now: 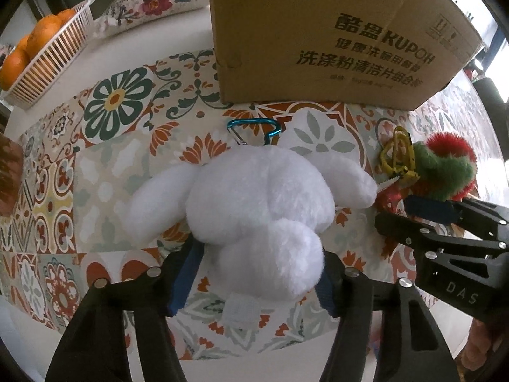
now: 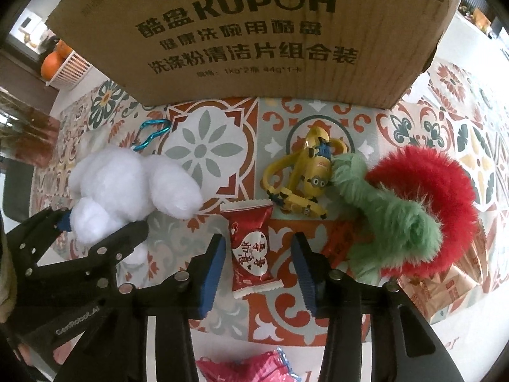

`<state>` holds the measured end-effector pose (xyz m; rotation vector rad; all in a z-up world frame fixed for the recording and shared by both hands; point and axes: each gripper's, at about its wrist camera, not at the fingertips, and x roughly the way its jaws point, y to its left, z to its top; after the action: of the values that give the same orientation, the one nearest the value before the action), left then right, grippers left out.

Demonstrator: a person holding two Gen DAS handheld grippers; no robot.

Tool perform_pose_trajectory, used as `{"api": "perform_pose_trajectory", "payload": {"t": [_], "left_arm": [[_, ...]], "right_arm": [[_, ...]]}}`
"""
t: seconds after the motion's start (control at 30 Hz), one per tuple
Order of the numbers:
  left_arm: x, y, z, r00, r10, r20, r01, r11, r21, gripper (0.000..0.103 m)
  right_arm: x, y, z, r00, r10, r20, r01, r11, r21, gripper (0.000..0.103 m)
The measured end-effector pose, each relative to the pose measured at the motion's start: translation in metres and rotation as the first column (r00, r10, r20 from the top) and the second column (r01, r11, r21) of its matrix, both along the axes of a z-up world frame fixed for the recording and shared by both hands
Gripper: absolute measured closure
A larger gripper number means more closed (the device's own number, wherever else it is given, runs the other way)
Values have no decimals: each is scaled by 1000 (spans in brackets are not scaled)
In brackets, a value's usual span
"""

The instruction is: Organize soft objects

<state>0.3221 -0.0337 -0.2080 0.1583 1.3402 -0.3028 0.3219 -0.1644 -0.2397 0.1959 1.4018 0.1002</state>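
Observation:
A white plush toy with a blue carabiner lies on the patterned tablecloth. My left gripper points down over it and is shut on its lower lobe, blue pads on either side; from the right wrist view the left gripper pinches the white plush toy. My right gripper stands open around a red candy packet, with gaps beside the pads. A red and green fuzzy plush lies right of it, next to a yellow minion toy. The right gripper shows at the left view's right edge.
A tall cardboard box stands just behind the toys. A white basket of oranges and a floral pillow sit at the back left. Snack packets lie at the right, and a pink one is under my right gripper.

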Motion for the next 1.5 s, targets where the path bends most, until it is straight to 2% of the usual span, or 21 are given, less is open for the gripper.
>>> {"api": "perform_pose_trajectory", "payload": {"t": [0.07,0.2,0.47,0.77,1.13,1.5], "left_arm": [[3,0,-1,1000,6,-7,-6,1000,-10,45],[6,0,-3,1000,12,-5,-12,1000,-19,50],[-11,-1,4,999,34,17,-33,999,-43,53],[-30,12,25,996,67,53,-62,994,-89,53],[-49,10,63,987,80,137,-66,992,-104,53],[-62,2,100,966,76,246,-48,992,-116,53]], "right_arm": [[0,0,0,1000,-3,4,3,1000,4,68],[-3,-2,0,1000,3,9,-3,1000,4,77],[-12,-7,8,999,-6,32,6,1000,15,78],[-25,-12,38,994,-13,107,11,1000,20,78],[-47,-19,76,981,-23,194,16,999,38,78],[-66,-29,120,954,-40,297,30,999,37,78]]}}
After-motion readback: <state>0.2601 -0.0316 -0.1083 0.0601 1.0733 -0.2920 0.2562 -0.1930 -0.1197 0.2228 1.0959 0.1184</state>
